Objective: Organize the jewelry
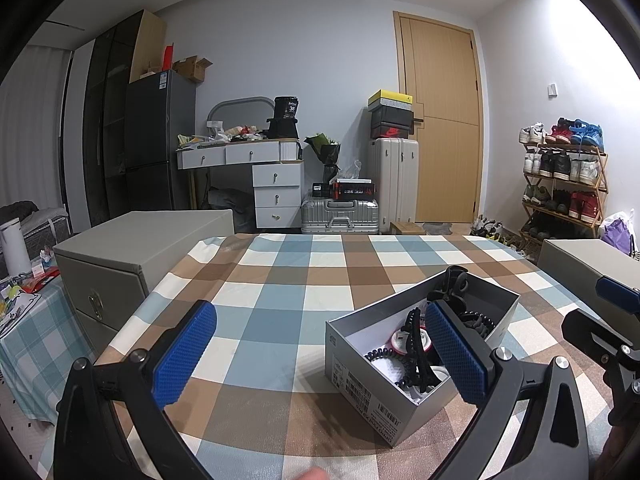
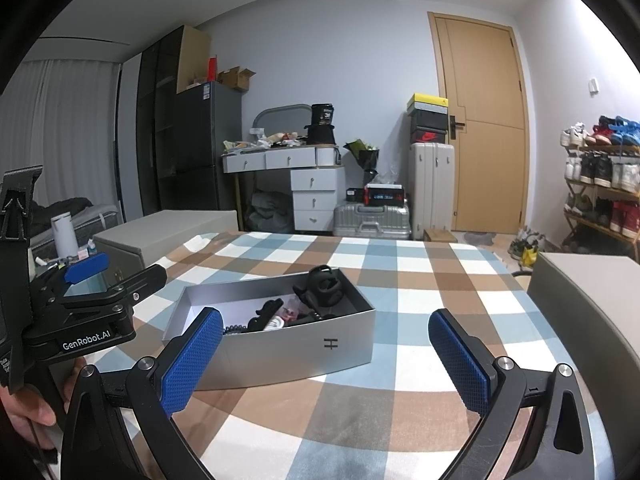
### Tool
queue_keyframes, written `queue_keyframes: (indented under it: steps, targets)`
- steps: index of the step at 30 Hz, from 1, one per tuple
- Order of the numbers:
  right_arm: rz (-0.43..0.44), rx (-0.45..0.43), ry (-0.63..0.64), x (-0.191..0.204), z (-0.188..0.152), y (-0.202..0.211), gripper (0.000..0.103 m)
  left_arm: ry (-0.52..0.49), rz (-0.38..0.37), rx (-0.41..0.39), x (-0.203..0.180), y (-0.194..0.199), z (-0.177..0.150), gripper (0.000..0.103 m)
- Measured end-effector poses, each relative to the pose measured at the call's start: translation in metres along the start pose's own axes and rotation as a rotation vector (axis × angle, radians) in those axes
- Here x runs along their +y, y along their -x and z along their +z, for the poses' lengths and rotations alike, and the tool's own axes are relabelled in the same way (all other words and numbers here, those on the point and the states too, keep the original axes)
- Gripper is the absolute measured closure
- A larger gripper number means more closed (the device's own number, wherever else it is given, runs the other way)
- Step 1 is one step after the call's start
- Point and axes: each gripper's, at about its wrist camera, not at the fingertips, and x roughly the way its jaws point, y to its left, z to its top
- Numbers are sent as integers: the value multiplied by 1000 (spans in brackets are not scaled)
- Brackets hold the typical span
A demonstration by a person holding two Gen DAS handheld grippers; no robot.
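A silver cardboard box [image 1: 360,376] [image 2: 296,350] sits open on the checked tablecloth [image 1: 280,300]. Inside lie black hair claws [image 1: 456,288] [image 2: 324,284], a black coiled hair tie [image 1: 384,354] and small white and pink pieces [image 2: 280,320]. My left gripper [image 1: 322,354] is open above the cloth, left of the box, its right finger in front of the box. My right gripper [image 2: 326,360] is open too, near the box's front wall. Neither holds anything. In the right wrist view the left gripper's body [image 2: 84,320] shows at the left, held by a hand [image 2: 24,412].
A grey drawer box [image 1: 132,256] [image 2: 160,232] stands at the table's left edge, another grey box [image 1: 596,264] [image 2: 588,304] at the right. Beyond the table are a white dresser [image 1: 276,188], suitcases [image 1: 340,216], a wooden door [image 1: 444,120] and a shoe rack [image 1: 564,176].
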Motion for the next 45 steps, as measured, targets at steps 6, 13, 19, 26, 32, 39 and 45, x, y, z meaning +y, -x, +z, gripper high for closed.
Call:
queue_keyframes:
  steps: [6,13,19,26,32,39,45]
  targets:
    - [0,0,0,0,0,0,0,0,1,1,1,0,0,1]
    - [0,0,0,0,0,0,0,0,1,0,1,0,0,1]
    - [0,0,0,0,0,0,0,-1,-4,1,1,0,0,1]
    - [0,0,0,0,0,0,0,0,-2,1,0,0,0,1]
    - [0,0,0,0,0,0,0,0,-2,1,0,0,0,1]
    - [0,0,0,0,-1,0,0,-7,-12,4,-2,-2,0,1]
    - [0,-1,0,0,-1,0,0,-5,-10,5,-3,-3,0,1]
